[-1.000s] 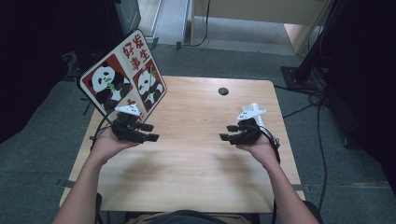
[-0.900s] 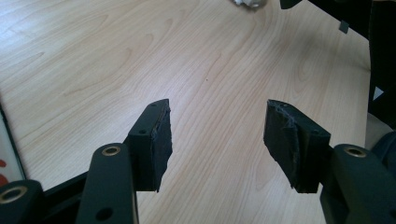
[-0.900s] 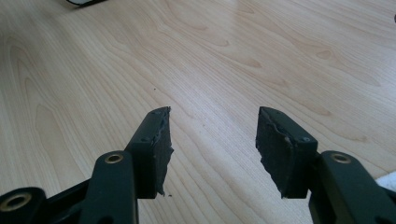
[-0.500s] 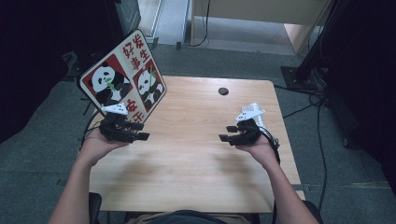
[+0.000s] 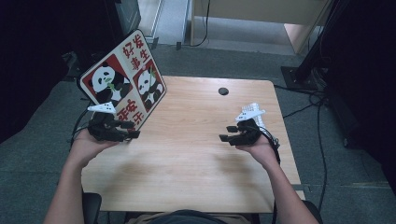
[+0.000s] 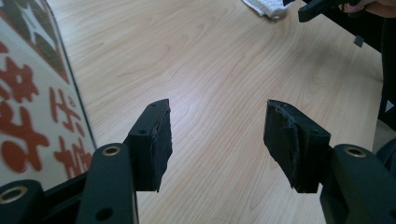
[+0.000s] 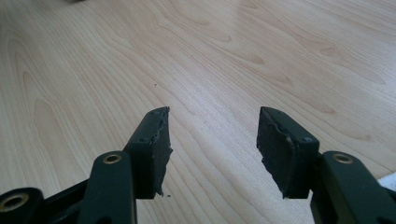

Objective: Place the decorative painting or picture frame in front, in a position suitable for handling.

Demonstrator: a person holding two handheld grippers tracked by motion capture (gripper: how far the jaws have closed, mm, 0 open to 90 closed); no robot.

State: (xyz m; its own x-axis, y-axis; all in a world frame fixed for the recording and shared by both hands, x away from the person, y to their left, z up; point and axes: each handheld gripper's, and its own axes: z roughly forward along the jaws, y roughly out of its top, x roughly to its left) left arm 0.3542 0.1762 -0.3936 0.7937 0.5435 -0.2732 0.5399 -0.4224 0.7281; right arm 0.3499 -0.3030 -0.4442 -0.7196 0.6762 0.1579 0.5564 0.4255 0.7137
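Hovering over the wooden bench (image 5: 187,158), both grippers stand with fingers spread wide and nothing between them — the left gripper (image 5: 133,135) just beside the lower edge of the tilted panda sign (image 5: 123,84) at the bench's left side, the right gripper (image 5: 225,133) well apart, near a white crumpled cloth (image 5: 257,112).

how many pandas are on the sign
2: one panda on the sign's left red panel, one panda on its right panel, above the left gripper.
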